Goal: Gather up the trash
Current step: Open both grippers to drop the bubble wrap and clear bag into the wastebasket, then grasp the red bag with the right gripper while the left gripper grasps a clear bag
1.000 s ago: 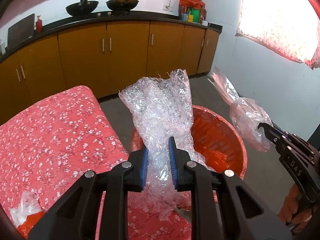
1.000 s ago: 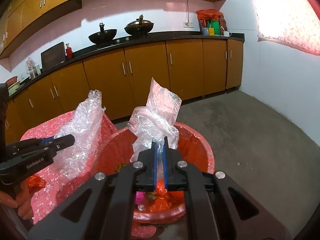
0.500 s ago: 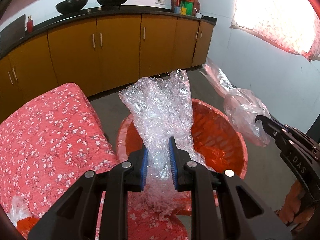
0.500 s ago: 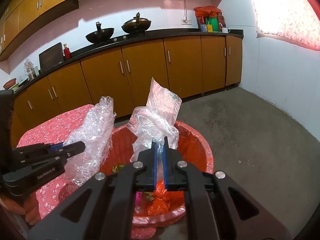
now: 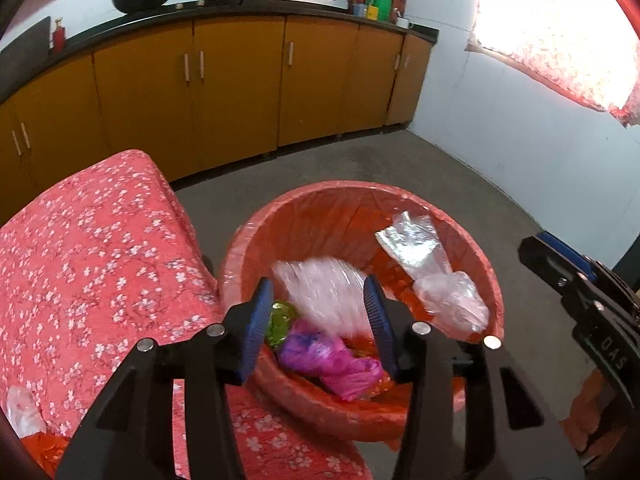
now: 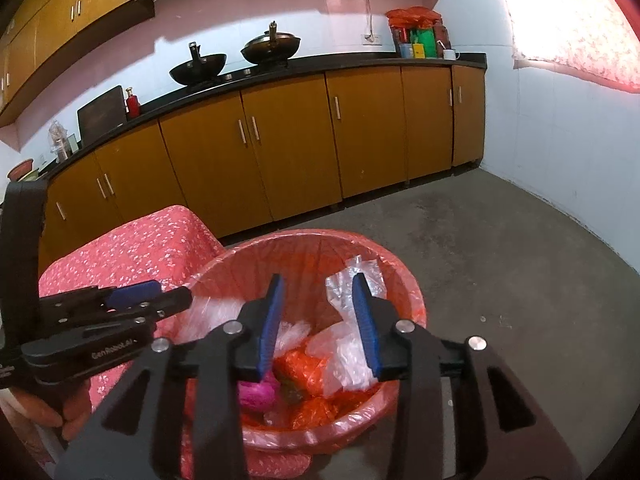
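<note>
Both jaw pairs have just been opening: the bubble wrap [image 5: 324, 288] has dropped out of the left gripper [image 5: 318, 320] and the clear plastic bag [image 5: 436, 280] out of the right gripper [image 6: 318, 320], and both now lie inside the red-lined bin [image 5: 256, 240] at lower centre of each view, on top of a purple bag [image 5: 328, 356] and orange scraps. Left and right grippers stand released above the rim, pads touching nothing. Judgement: these films are light, soft and slippery, so the crumpled clear scrap [image 5: 22, 416] at the lower left on the floral cloth [image 5: 92, 248] is best pinched at a bunched fold.
</note>
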`<state>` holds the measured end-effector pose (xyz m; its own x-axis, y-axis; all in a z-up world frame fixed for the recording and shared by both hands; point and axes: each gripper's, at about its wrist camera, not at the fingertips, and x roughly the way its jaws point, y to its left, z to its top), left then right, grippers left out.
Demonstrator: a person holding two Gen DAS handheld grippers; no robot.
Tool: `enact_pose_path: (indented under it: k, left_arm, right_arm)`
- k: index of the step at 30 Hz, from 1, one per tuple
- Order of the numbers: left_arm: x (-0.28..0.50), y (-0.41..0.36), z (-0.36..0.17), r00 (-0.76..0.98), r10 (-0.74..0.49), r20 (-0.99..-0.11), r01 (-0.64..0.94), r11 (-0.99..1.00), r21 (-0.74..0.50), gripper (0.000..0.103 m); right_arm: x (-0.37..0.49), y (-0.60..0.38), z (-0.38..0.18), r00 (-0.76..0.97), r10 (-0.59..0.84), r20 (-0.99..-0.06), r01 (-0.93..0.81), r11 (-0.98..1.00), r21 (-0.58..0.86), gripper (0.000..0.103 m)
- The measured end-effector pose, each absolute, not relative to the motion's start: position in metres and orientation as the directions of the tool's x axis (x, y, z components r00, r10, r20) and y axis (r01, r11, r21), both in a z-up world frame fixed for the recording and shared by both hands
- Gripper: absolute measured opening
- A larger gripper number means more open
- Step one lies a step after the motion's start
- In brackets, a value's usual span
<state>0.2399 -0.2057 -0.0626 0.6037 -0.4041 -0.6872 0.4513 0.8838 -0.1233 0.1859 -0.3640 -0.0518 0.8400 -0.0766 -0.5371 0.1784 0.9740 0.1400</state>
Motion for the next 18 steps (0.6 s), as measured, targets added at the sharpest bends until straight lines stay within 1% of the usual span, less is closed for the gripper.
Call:
enact_pose_path:
  k: [6, 11, 15, 18]
  left_arm:
    - [0.237, -0.182, -0.052, 0.645, -0.369, -0.67, 0.398, 0.91, -0.118, 0.048]
    - [0.23, -0.15, -0.039, 0.693, -0.336, -0.638, 0.345, 0.932, -0.115, 0.048]
    - [0.219, -0.111, -0.027, 0.745, -0.28, -0.605, 0.279, 0.955, -0.099, 0.048]
    - [0.208, -0.072, -0.018, 0.788, -0.226, -0.573, 0.211, 0.973, -0.094, 0.051]
  right_arm:
    - [0.182, -0.366, -0.05, 0.842, -0.078, -0.533, 0.184, 0.972, 0.148, 0.037]
    - [0.18, -0.352, -0.048, 0.848, -0.048, -0.527, 0.144, 0.979, 0.142, 0.037]
    - [0.179, -0.329, -0.044, 0.855, 0.006, -0.519, 0.079, 0.987, 0.141, 0.038]
    - [0.182, -0.297, -0.042, 0.854, 0.076, -0.515, -0.004, 0.99, 0.141, 0.04]
